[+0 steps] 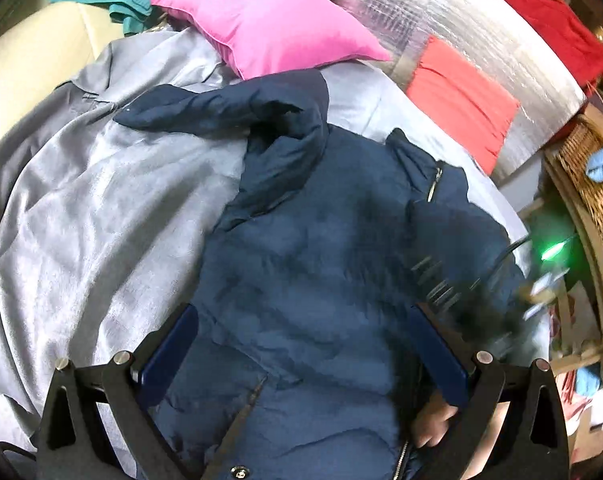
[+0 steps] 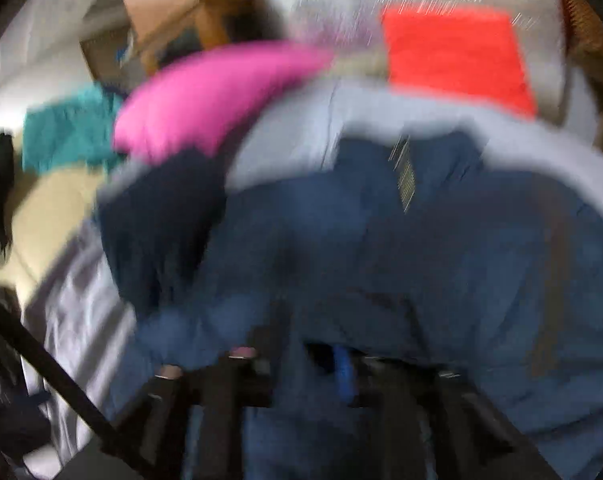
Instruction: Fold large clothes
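Left gripper (image 1: 301,356) spread wide over jacket (image 1: 321,248); bare grey sheet (image 1: 101,208) left. Right gripper (image 2: 301,364) blurred, grip unreadable; pillow (image 1: 261,28) far.

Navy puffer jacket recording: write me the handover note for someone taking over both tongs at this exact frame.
Left tongs: open, fingers straddling the navy puffer jacket's lower body, not pinching.
Right tongs: view is motion-blurred; fingers look close together in jacket fabric, but a grip cannot be confirmed.
Jacket: lies on the grey sheet, one sleeve stretched out toward the pink pillow.
Done: jacket laid out, no clear fold visible.
Left: fold in the sleeves, then fold the body.
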### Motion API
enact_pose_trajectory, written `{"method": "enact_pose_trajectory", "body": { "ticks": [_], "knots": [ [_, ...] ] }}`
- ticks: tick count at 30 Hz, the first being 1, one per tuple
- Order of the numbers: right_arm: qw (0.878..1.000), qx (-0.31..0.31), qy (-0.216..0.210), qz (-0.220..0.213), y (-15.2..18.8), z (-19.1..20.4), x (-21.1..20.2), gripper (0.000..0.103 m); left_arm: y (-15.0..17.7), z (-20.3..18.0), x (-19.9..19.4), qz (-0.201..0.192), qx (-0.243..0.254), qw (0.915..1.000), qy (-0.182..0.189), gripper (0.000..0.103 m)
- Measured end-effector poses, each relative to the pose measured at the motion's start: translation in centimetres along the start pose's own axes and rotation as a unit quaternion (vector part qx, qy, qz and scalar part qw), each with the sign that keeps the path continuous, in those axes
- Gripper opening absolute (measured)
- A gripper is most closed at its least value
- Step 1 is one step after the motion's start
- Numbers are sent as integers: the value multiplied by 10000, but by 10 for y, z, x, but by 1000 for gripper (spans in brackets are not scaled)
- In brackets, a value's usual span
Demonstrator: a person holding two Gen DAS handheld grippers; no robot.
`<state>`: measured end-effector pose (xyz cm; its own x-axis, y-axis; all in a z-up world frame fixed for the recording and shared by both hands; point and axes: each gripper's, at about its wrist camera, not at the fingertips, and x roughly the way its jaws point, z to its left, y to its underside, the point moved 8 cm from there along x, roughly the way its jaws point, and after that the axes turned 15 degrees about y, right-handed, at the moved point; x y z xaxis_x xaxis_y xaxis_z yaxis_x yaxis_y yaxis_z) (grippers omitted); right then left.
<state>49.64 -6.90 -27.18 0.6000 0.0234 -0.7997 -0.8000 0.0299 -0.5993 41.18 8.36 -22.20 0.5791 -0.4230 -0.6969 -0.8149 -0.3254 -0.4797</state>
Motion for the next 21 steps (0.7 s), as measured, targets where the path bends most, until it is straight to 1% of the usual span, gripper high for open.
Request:
{"method": "enact_pose_trajectory", "body": {
  "ticks": [1, 2, 3, 5, 6, 7, 8, 9, 10, 12, 15, 17, 18, 19, 20, 21],
  "knots": [
    [9997, 8, -151, 168, 9, 0, 1, 57, -2, -1, 0, -6, -17, 10000, 35, 103],
    [9993, 77, -306, 178, 14, -3, -5, 63, -3, -4, 1, -25, -8, 10000, 71, 103],
    [9992, 146, -353, 115, 15, -11, -16, 71, -3, -7, 1, -25, 19, 10000, 87, 103],
    [9991, 304, -280, -24, 17, -35, -42, 85, -2, -12, 3, -24, 116, 9999, 115, 103],
    [9987, 448, -244, -60, 18, -51, -54, 86, -1, -17, 5, -47, 211, 9997, 92, 103],
    [9982, 565, -213, -26, 19, -61, -61, 86, 1, -20, 8, -51, 293, 9995, 52, 103],
    [9962, 847, -190, 70, 22, -83, -73, 86, 3, -26, 12, -41, 421, 9991, 13, 103],
    [9946, 1013, -204, 99, 21, -97, -81, 86, 3, -31, 15, -39, 515, 9987, 10, 103],
    [9905, 1359, -205, 84, 23, -123, -92, 86, 7, -39, 18, -72, 716, 9974, -24, 103],
    [9851, 1714, -153, 72, 24, -155, -100, 86, 14, -56, 22, -129, 1106, 9937, -123, 103],
    [9759, 2170, -18, 231, 26, -207, -97, 86, 31, -91, 30, -129, 1652, 9861, -136, 103],
    [9660, 2536, -212, 449, 33, -231, -94, 86, 36, -120, 37, -181, 2091, 9774, -235, 103],
    [9613, 2697, -287, 492, 36, -239, -94, 86, 37, -134, 42, -211, 2333, 9717, -318, 103],
    [9521, 2980, -397, 557, 41, -252, -93, 86, 38, -149, 49, -246, 2606, 9643, -410, 103],
    [9435, 3215, -517, 614, 46, -262, -90, 86, 38, -164, 59, -295, 2914, 9546, -542, 103],
    [9385, 3334, -598, 674, 49, -264, -87, 86, 38, -171, 66, -339, 3103, 9480, -626, 103]
  ]
}}
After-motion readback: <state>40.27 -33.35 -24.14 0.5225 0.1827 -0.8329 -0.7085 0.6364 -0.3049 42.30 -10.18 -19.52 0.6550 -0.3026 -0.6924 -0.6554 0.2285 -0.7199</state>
